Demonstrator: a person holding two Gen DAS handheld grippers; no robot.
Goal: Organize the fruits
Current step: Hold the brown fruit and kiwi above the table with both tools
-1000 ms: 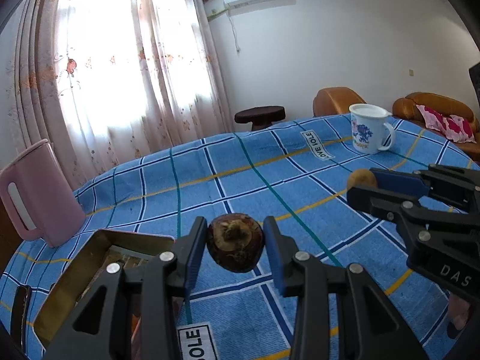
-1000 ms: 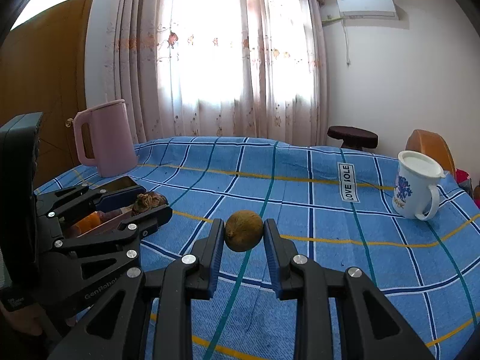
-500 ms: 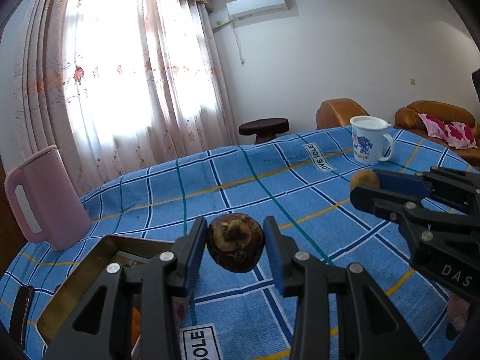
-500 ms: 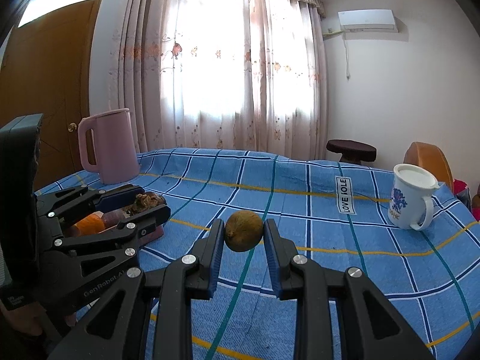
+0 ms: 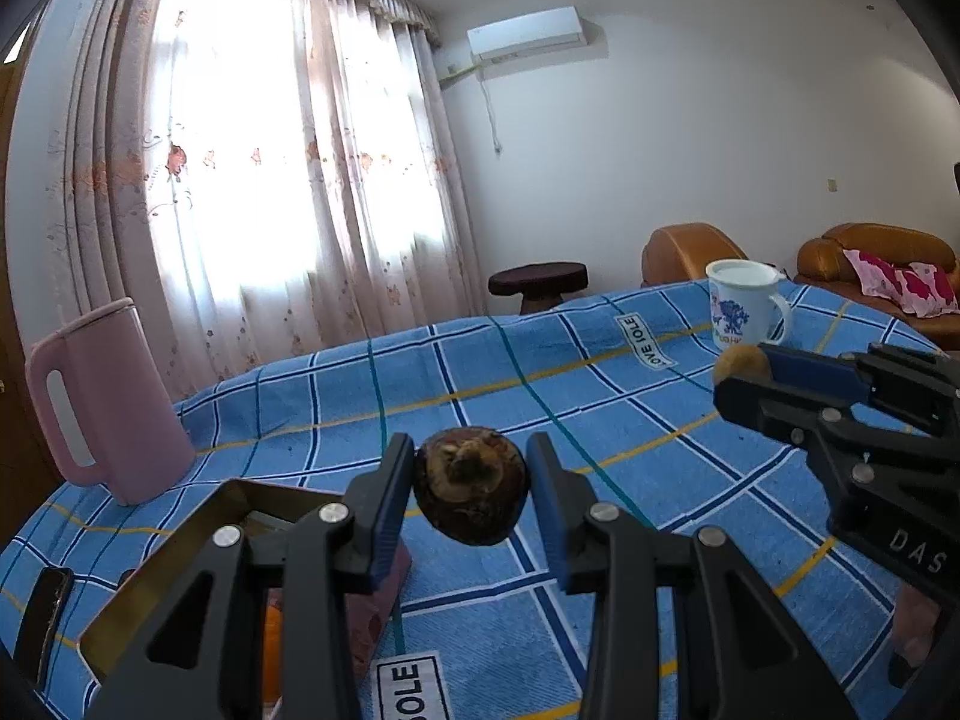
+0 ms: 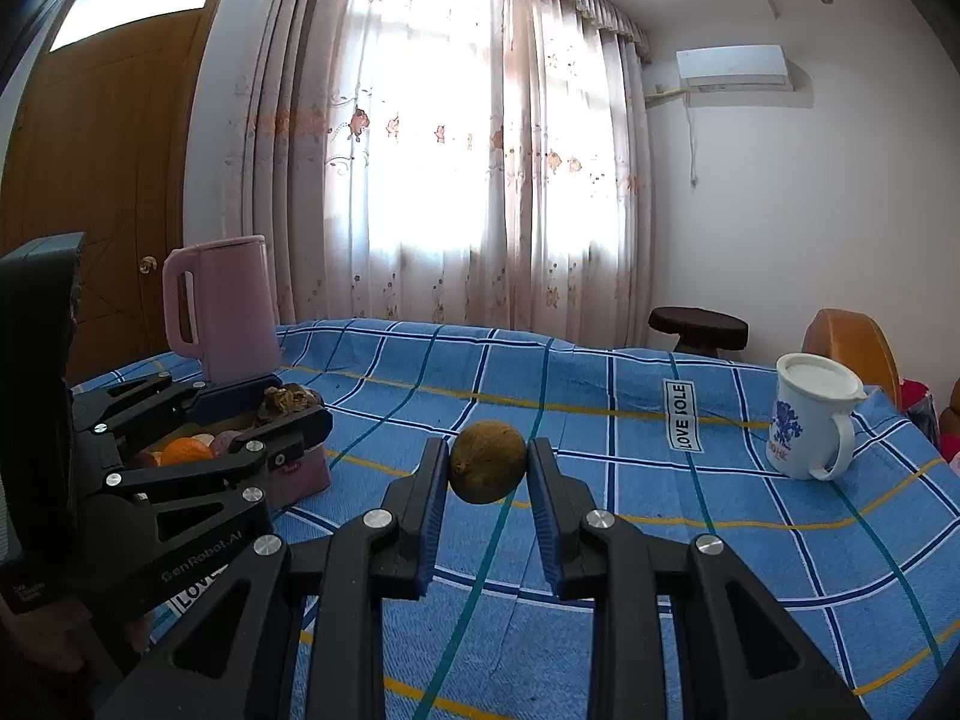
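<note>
My left gripper (image 5: 471,483) is shut on a dark brown mangosteen (image 5: 472,495), held above the blue checked tablecloth beside a gold-lined box (image 5: 180,546). My right gripper (image 6: 487,471) is shut on a small brown-green round fruit (image 6: 487,469), held above the cloth. In the right wrist view the left gripper (image 6: 288,411) holds the mangosteen (image 6: 287,401) over the box (image 6: 300,471), which holds an orange (image 6: 187,452) and other fruit. In the left wrist view the right gripper (image 5: 744,369) shows at the right with its fruit (image 5: 739,361).
A pink kettle (image 5: 102,408) stands at the table's far left, also in the right wrist view (image 6: 225,306). A white mug with a blue print (image 6: 810,414) stands at the far right. A dark phone (image 5: 42,618) lies near the left edge. Stool and sofas stand beyond.
Both grippers have risen and tilted up with their fruits still held; the table sits lower in both views. The left gripper now sits closer over the box.
</note>
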